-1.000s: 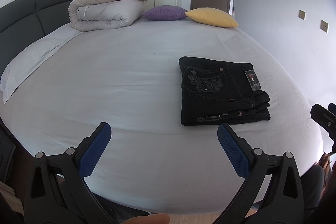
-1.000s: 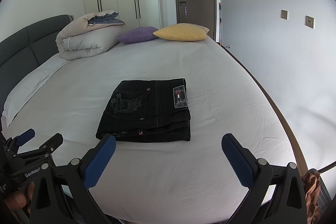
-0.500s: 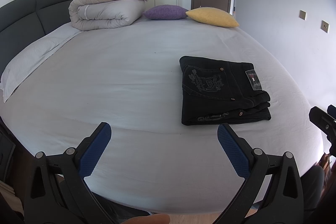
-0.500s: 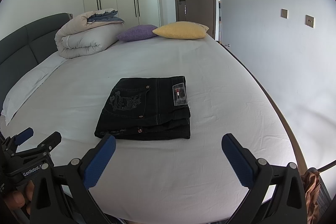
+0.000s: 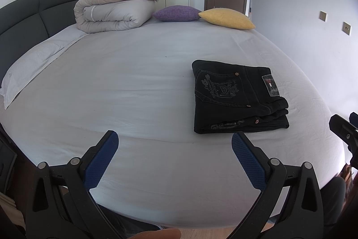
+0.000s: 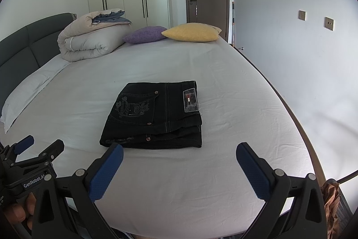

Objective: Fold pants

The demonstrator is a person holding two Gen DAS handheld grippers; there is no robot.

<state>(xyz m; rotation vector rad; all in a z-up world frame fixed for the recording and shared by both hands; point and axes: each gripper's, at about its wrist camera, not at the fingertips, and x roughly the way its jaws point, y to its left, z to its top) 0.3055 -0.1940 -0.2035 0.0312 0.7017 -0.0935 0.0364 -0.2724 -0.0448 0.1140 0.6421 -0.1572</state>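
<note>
Bed (image 6: 223, 86), white sheet: folded black jeans (image 6: 154, 114).
Both my tongs, left gripper (image 5: 174, 145) and right gripper (image 6: 179, 156), gape empty.

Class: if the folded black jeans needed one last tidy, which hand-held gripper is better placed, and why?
Probably the right hand-held gripper: open, with the folded black jeans straight ahead. The left hand-held gripper, also open, sees them off to its right.

One pants (image 6: 154, 114), two cushions (image 6: 146, 34), perhaps one duvet (image 6: 89, 41).

Black gripper (image 5: 174, 145), blue textured pads (image 5: 101, 161)
</note>
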